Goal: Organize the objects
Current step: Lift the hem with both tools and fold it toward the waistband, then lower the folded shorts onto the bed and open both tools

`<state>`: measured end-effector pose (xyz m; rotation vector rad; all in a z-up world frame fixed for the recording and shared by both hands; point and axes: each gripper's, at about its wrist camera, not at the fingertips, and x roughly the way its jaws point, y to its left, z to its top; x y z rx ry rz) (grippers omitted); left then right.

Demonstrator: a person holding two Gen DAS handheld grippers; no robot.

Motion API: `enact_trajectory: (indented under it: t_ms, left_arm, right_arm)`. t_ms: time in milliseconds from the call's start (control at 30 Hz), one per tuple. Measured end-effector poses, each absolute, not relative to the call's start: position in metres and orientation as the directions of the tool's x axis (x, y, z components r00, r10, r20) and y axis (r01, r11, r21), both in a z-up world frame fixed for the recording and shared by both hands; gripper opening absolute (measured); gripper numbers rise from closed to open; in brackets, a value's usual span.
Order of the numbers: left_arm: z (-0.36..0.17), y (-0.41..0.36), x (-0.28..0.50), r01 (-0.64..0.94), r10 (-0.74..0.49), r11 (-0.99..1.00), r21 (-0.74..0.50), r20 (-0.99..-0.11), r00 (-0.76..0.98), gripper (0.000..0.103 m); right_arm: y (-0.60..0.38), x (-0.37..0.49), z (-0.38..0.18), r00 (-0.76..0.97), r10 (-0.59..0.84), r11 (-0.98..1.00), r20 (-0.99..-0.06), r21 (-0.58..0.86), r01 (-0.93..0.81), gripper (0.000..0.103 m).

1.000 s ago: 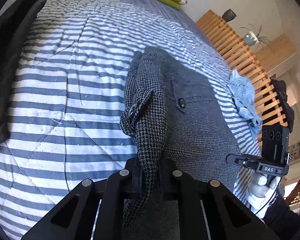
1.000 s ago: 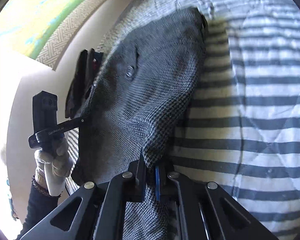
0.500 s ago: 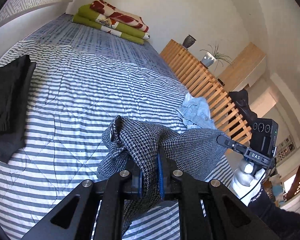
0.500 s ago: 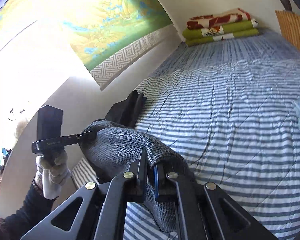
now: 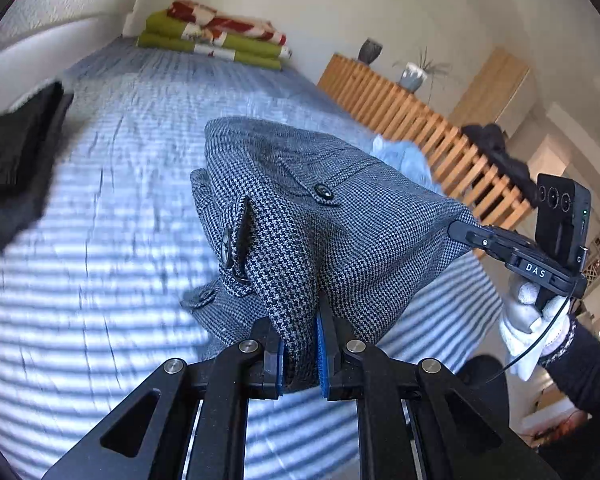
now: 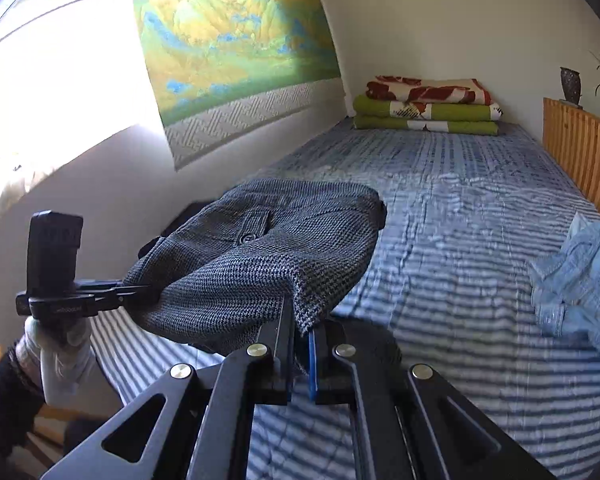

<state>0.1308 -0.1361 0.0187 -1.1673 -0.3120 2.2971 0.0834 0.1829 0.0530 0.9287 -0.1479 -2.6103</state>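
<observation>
A grey houndstooth garment [image 5: 320, 216] with dark buttons hangs stretched in the air above the striped bed [image 5: 112, 208]. My left gripper [image 5: 298, 360] is shut on one edge of it, blue pads pressing the cloth. My right gripper [image 6: 300, 356] is shut on the opposite edge of the same garment [image 6: 268, 264]. Each view shows the other gripper at the far side of the cloth: the right one [image 5: 466, 236] held by a white-gloved hand [image 5: 528, 320], the left one [image 6: 140, 292] by a gloved hand [image 6: 60, 352].
A folded black garment [image 5: 16, 160] lies at the bed's left edge. A light blue denim piece [image 6: 580, 276] lies on the right side, near the wooden slatted rail [image 5: 416, 120]. Folded green and red blankets [image 6: 428, 108] are stacked at the bed's far end.
Both grippers rose and lifted the houndstooth garment off the bed. It now hangs spread between them, and the views have tilted up to show the room.
</observation>
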Motion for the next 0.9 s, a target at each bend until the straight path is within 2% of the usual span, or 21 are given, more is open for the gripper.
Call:
enact_trajectory:
  t_ms: [167,267,433,533,600,733,833,900]
  left_arm:
    - [-0.059,-0.126,0.199,-0.29,0.536,-0.844,-0.452,-0.74,-0.405,0.012]
    - [-0.07,-0.123,0.224,-0.27,0.533,-0.846,-0.46,-0.734,-0.422,0.017]
    - [-0.07,-0.125,0.229,-0.246,0.505,-0.863,-0.44,-0.758,-0.414,0.023]
    - [-0.046,-0.129,0.238,-0.247,0.48,-0.877,-0.412,-0.768,-0.425,0.028]
    - [-0.016,-0.133,0.242,-0.274,0.484,-0.875,-0.399,-0.744,-0.461,0.028]
    - [0.04,-0.124,0.23,-0.344,0.492,-0.869,-0.354,-0.683,-0.54,0.03]
    - [0.052,-0.106,0.198,-0.356,0.483,-0.874,-0.332,-0.673,-0.56,0.03]
    - [0.039,-0.095,0.177,-0.335,0.472,-0.88,-0.337,-0.697,-0.539,0.03]
  right_arm:
    - [0.16,0.155,-0.056,-0.569,-0.346,-0.925,-0.746,0.171,0.339,0.004]
    - [0.161,0.173,-0.081,-0.527,-0.342,-0.923,-0.778,0.174,0.343,0.005]
    - [0.169,0.175,-0.08,-0.452,-0.37,-0.907,-0.811,0.21,0.366,0.01]
    - [0.175,0.18,-0.076,-0.417,-0.386,-0.897,-0.823,0.228,0.38,0.012]
    - [0.184,0.187,-0.069,-0.413,-0.42,-0.889,-0.808,0.274,0.368,0.019]
    - [0.207,0.189,-0.047,-0.469,-0.472,-0.88,-0.747,0.367,0.301,0.021]
    - [0.205,0.177,-0.025,-0.554,-0.434,-0.901,-0.71,0.329,0.283,0.021]
    - [0.195,0.163,-0.019,-0.577,-0.432,-0.902,-0.693,0.325,0.285,0.021]
